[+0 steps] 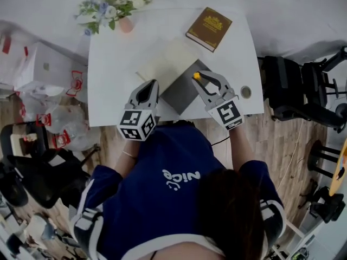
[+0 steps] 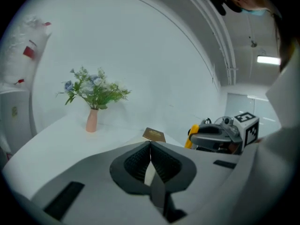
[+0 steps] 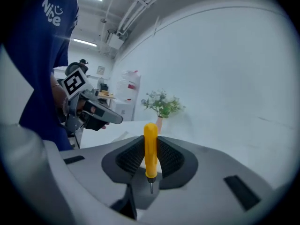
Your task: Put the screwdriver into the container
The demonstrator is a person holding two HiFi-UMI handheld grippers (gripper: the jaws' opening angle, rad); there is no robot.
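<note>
Clamping yellow screwdriver, right hand-held gripper; "Nice" logo on shirt.

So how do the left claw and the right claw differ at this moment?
The left claw is shut with nothing between its jaws; the right claw is shut on the yellow screwdriver. In the head view the left claw sits beside the grey container, while the right claw overlaps its right end. Both are grey and hang over the white table.
</note>
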